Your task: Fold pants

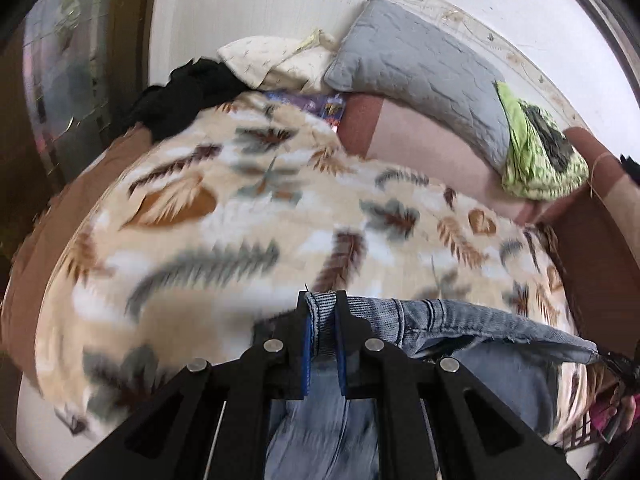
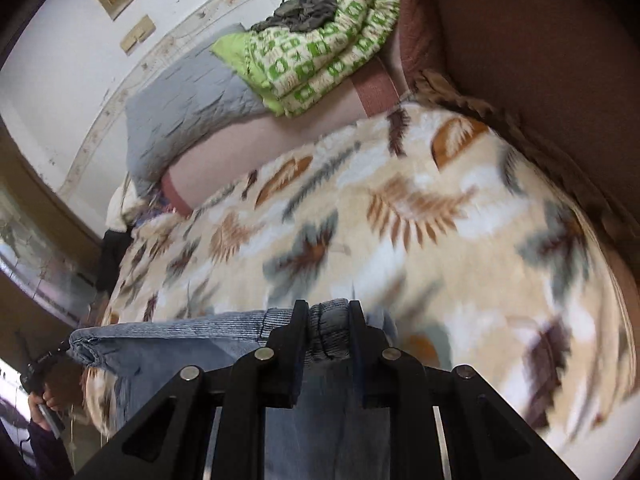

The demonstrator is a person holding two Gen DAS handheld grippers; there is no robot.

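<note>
A pair of light blue denim pants (image 1: 460,326) hangs lifted above a bed between both grippers. My left gripper (image 1: 322,300) is shut on one end of a hem or waistband edge, with the cloth bunched between its blue pads. That edge stretches off to the right, and the rest of the pants drops below the fingers. In the right wrist view my right gripper (image 2: 329,308) is shut on the other end of the pants (image 2: 192,330), a thick fold of denim pinched between its fingers. The edge runs left toward the other gripper, which a hand (image 2: 50,396) holds.
A cream blanket with a feather print (image 1: 248,216) covers the bed. At its head lie a grey quilted pillow (image 1: 420,68), a green and white folded blanket (image 2: 320,44), a black garment (image 1: 188,88) and a cream cloth. A brown headboard (image 2: 540,40) stands on the right.
</note>
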